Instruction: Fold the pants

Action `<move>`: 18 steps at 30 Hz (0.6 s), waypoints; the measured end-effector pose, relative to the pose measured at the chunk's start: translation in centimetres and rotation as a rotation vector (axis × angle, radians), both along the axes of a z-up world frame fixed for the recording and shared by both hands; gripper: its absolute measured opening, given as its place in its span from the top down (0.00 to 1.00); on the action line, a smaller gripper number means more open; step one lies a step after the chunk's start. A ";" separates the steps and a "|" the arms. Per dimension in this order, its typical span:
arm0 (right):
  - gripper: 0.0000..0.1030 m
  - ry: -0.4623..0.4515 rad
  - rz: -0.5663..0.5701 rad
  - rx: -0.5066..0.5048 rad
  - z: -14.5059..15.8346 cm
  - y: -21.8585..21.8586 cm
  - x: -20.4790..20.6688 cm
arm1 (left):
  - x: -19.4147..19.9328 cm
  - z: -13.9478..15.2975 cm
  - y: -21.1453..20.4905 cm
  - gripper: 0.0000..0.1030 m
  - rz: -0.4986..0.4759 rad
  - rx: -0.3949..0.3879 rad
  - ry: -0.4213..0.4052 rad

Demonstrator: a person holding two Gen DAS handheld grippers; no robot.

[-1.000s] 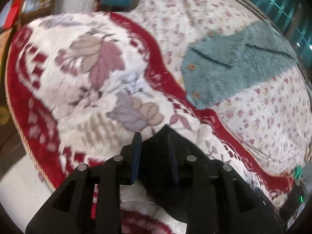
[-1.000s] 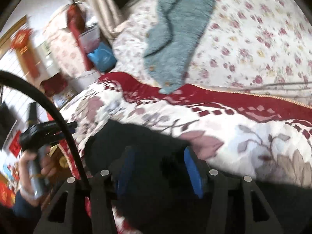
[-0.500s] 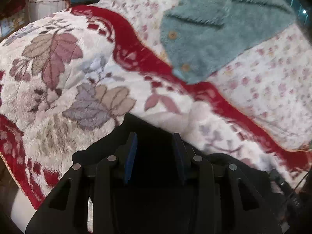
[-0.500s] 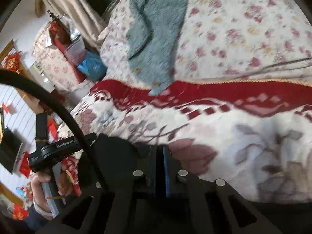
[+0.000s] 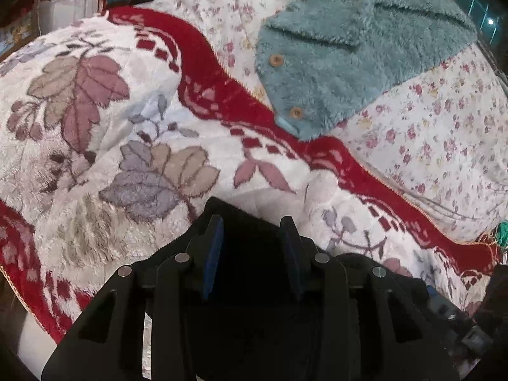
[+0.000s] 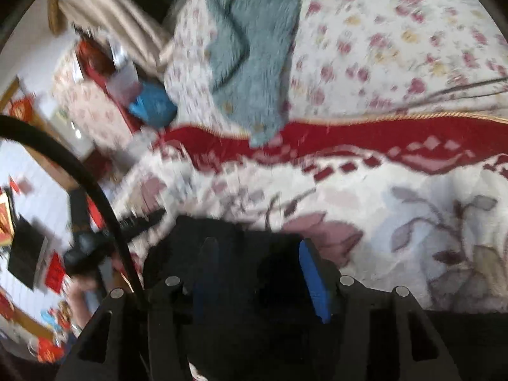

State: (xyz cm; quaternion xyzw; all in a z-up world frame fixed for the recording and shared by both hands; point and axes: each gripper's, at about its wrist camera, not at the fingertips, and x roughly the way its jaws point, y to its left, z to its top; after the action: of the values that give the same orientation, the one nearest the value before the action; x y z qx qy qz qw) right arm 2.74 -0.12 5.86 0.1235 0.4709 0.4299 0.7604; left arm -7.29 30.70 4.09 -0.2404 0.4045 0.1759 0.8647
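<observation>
The black pants (image 5: 241, 214) lie bunched on a red-and-white leaf-patterned blanket (image 5: 95, 127). My left gripper (image 5: 252, 222) points down at them, its blue pads a little apart with a thick fold of the black cloth gripped between them. In the right wrist view the pants (image 6: 206, 227) spread under my right gripper (image 6: 257, 244). Its jaws are opening; the blue pads (image 6: 312, 273) stand wide with black cloth between them and do not press on it. The view is blurred.
A teal fleece cardigan (image 5: 349, 57) with wooden buttons lies on the floral bedsheet (image 5: 428, 127) beyond the blanket. A blue bag (image 6: 152, 104) and furniture stand past the bed's end. A black cable (image 6: 79, 174) arcs left, near the hand (image 6: 81, 285) holding the other gripper.
The left gripper carried the black cloth forward and down onto the blanket, closer to the cardigan. The right gripper's pads closed together half a second ago and now stand wide apart again.
</observation>
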 end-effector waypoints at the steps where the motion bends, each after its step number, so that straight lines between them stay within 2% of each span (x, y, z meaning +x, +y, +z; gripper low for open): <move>1: 0.57 0.011 0.036 -0.020 -0.6 1.4 0.1 | 0.1 -0.2 0.1 0.66 -0.001 -0.001 0.009; 2: 0.66 0.016 0.052 -0.031 -1.1 2.0 0.1 | 0.2 -0.5 0.1 0.66 0.001 0.001 0.021; 3: 0.84 0.015 0.063 -0.050 -1.5 2.8 0.1 | 0.3 -0.7 0.1 0.66 0.005 0.002 0.032; 4: 0.90 -0.010 0.058 -0.062 -1.6 3.1 -0.1 | 0.4 -1.0 0.1 0.66 0.006 0.000 0.040; 6: 0.92 -0.050 0.057 -0.050 -1.0 2.7 -0.5 | 0.7 -1.3 0.0 0.66 -0.002 0.002 0.051; 9: 0.92 -0.084 0.008 -0.021 0.1 0.9 -0.9 | 1.2 -1.9 -0.1 0.66 0.018 0.047 0.071; 11: 0.92 -0.064 -0.045 -0.020 -0.8 0.1 -0.6 | 1.6 -3.0 0.3 0.61 0.052 0.059 0.098; 14: 0.92 0.005 -0.066 -0.068 -3.0 0.9 0.1 | 1.6 -3.7 1.1 0.60 0.075 0.037 0.090; 18: 0.87 -0.008 -0.095 -0.042 -1.0 -1.0 -0.5 | 0.7 -2.2 0.8 0.60 0.074 0.056 0.080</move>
State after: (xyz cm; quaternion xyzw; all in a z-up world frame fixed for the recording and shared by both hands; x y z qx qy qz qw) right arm 2.21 -1.07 4.86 0.1280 0.4704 0.3837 0.7843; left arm -6.54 31.46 1.93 -0.2236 0.4243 0.2287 0.8472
